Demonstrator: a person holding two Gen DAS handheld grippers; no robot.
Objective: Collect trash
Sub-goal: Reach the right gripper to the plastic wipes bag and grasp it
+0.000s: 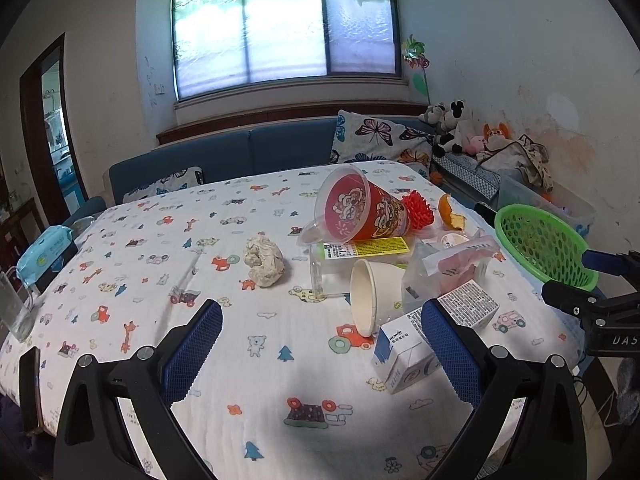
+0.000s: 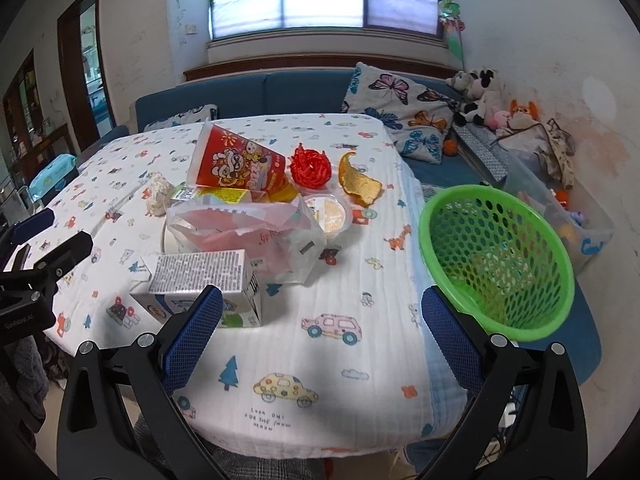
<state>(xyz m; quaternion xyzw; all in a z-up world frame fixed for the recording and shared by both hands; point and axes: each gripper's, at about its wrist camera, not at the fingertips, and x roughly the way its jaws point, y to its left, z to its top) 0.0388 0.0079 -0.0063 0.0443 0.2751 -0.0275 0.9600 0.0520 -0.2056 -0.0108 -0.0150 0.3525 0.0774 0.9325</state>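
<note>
Left gripper (image 1: 322, 354) & right gripper (image 2: 322, 340) both spread wide, holding nothing, above the cartoon-print tablecloth (image 1: 160, 248). Trash heaped mid-table: milk carton (image 2: 200, 284) nearest, paper cup (image 1: 370, 296) on its side, red noodle tub (image 1: 360, 210) tipped, plastic bag (image 2: 256, 236), orange peel (image 2: 358, 180), crumpled tissue (image 1: 264, 260) apart to the left. Green basket (image 2: 500, 264) at table's right edge.

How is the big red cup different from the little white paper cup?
The red cup has bright cartoon pictures; the white paper cup is plain. The red cup looks bigger and leans on top of the trash pile, while the white paper cup lies on the tablecloth. Both are tipped over and look empty.
</note>
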